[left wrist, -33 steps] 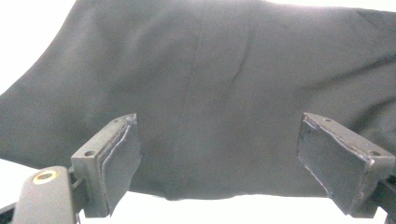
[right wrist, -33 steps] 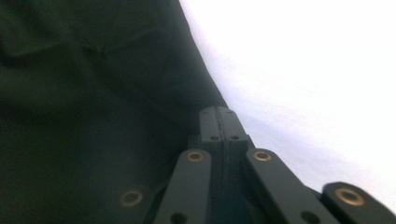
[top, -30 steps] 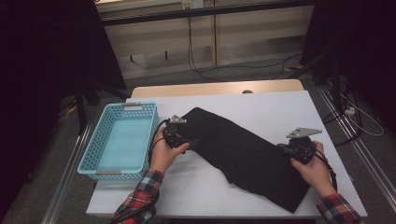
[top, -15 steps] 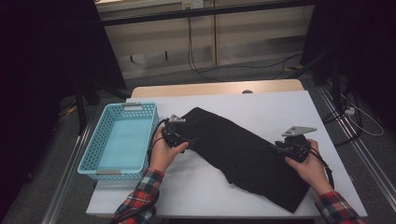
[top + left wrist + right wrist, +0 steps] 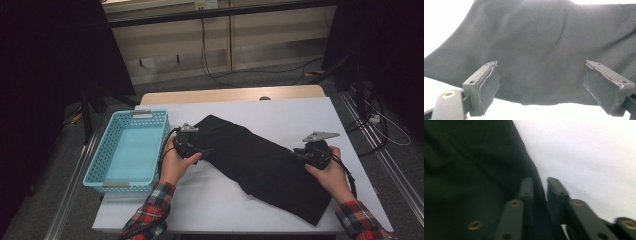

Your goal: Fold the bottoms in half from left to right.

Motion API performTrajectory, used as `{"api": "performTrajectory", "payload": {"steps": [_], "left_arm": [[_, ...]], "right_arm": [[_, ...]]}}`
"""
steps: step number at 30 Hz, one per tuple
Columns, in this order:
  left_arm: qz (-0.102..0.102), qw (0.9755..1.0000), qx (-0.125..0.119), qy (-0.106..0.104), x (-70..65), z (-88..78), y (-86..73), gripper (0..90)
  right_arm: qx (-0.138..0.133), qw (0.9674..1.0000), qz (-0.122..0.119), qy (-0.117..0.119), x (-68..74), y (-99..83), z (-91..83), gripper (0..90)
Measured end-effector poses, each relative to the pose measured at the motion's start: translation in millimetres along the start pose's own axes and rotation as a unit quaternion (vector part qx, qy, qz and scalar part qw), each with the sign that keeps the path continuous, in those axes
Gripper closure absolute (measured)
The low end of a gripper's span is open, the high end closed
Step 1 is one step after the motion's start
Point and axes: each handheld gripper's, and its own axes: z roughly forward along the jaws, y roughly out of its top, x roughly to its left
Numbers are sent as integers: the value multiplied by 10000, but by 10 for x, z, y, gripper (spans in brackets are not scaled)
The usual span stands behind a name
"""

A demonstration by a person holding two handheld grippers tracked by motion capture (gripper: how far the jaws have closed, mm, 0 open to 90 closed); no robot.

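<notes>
Right gripper (image 5: 304, 154) jaws had just been opening, cloth edge between them; left gripper (image 5: 200, 149) jaws wide apart over the black garment (image 5: 260, 165) on the counter (image 5: 300, 112). Looked like a release after laying it flat; next move likely a fresh grasp to fold.

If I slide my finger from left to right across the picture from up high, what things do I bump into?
Blue basket → left gripper → black cloth → right gripper.

Black garment (image 5: 260, 162): spread flat, lying diagonally across white table, far-left corner to near-right corner.
</notes>
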Motion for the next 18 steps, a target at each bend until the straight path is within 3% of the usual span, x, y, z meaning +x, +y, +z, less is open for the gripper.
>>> {"api": "performTrajectory", "payload": {"steps": [5,10,18], "left_arm": [[-118,9998,-53,120,54,-34,21,142],[-197,9994,-131,237,123,-58,64,143],[-335,9986,-90,399,223,-22,136,133]], "right_arm": [[-142,9998,107,45,54,-34,-140,519],[-283,9992,93,249,147,-102,-262,381],[-408,9985,262,238,108,-138,-346,211]]}}
